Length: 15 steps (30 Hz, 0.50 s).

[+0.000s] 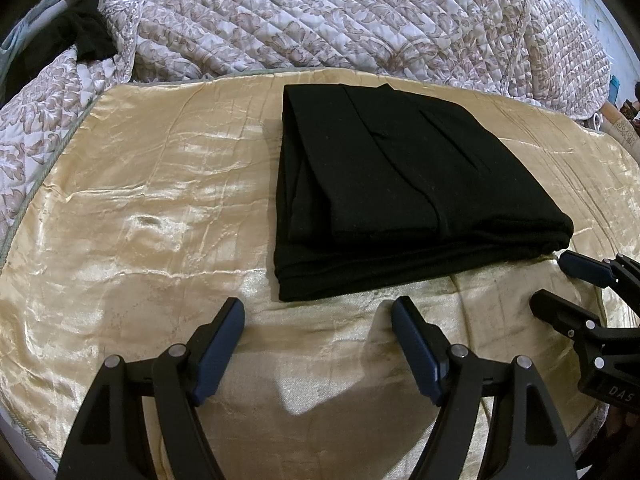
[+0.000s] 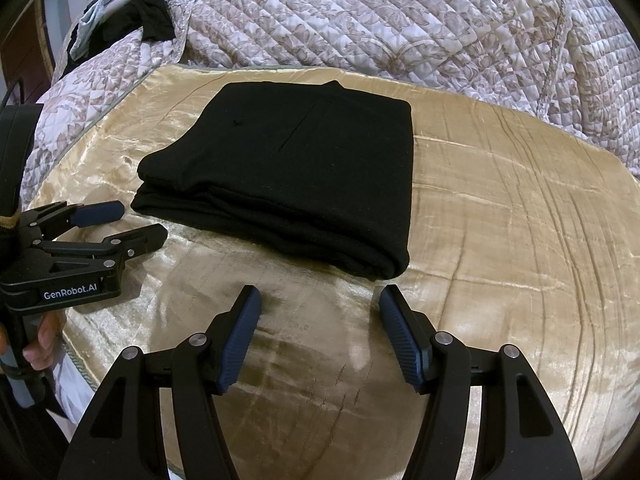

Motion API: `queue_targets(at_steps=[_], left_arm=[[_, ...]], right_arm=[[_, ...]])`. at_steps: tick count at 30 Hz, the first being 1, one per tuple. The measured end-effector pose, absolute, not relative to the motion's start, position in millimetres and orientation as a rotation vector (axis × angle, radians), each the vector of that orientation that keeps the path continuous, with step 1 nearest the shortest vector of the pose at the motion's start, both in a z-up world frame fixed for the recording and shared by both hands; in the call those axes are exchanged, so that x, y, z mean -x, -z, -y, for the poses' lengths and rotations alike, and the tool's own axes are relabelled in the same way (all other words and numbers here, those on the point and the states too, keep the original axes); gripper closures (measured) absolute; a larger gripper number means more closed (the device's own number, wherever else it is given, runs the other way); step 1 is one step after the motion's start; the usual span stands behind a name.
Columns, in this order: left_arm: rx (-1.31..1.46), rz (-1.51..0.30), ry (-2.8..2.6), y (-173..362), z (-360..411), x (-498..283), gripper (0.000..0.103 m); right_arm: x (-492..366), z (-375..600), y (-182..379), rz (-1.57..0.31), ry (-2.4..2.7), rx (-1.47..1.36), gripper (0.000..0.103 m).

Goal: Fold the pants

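Black pants lie folded into a thick rectangle on a gold satin cloth; in the right wrist view the same pants sit left of centre. My left gripper hovers open just short of the stack's near edge, nothing between its blue pads. My right gripper is open too, near the stack's near right corner, and holds nothing. Each gripper shows in the other's view: the right one at the right edge, the left one at the left, with a hand on its handle.
A quilted floral bedspread lies bunched behind and to the left of the gold cloth. Dark and pale garments are piled at the far left corner. Bare gold cloth stretches right of the pants.
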<state>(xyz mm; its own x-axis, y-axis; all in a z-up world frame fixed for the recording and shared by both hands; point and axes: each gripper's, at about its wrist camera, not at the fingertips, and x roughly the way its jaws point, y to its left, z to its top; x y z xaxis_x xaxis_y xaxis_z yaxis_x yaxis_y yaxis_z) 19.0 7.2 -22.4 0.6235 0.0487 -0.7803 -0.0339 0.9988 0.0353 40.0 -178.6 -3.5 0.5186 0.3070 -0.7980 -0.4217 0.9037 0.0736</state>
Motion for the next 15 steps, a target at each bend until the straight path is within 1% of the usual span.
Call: queue_targets(at_steps=[15], left_arm=[[-0.019, -0.897, -0.047, 22.0, -7.0, -18.9, 0.024]], right_arm=[[-39.0, 178.1, 3.7, -0.926, -0.436, 0.136, 0.040]])
